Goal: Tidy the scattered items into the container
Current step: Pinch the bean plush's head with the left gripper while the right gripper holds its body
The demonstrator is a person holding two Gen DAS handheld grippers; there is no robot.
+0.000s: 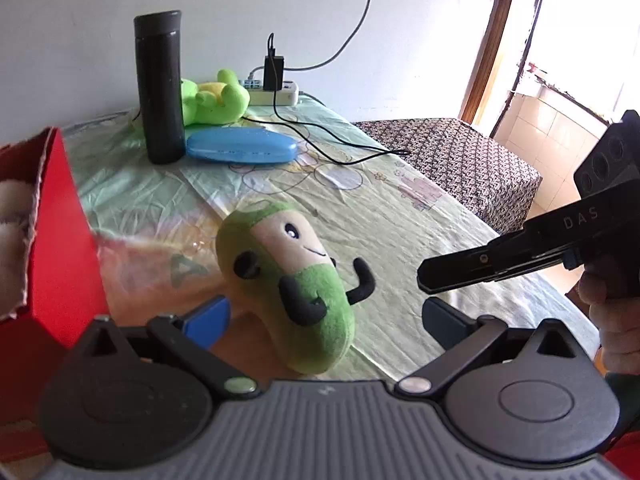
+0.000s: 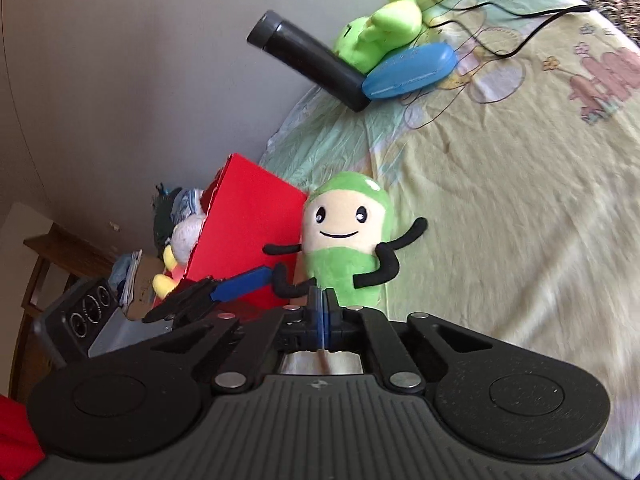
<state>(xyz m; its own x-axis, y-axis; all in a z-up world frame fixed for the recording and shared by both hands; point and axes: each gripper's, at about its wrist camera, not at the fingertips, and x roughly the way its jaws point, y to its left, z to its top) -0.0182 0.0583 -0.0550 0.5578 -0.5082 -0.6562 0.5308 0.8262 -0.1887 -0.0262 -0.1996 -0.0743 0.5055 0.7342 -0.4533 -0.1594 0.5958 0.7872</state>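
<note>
A green bean-shaped plush toy (image 1: 296,284) with a smiling face and thin black arms lay on the pale patterned tablecloth (image 1: 400,216), just beside the red container (image 1: 60,240), which sat at its nine o'clock in the left wrist view. The left gripper (image 1: 324,312) hovered with its blue-padded jaws spread wide on either side of the toy, not pressing on it. The right gripper (image 1: 424,280) came in from three o'clock with its jaws closed together and nothing between them; in its own view (image 2: 324,308) the pads met just in front of the toy's lower body.

The container already held a white soft toy (image 2: 188,236) and something yellow. Farther off, toward twelve o'clock, an upright black flask (image 1: 160,88), a blue case (image 1: 240,146) and a bright green plush (image 1: 216,100) stood close together, not yet tidied. Behind them lay a white power strip (image 1: 276,94) with a black cable. Judging by this, the task was partly done, with the bean toy next and three items left.
</note>
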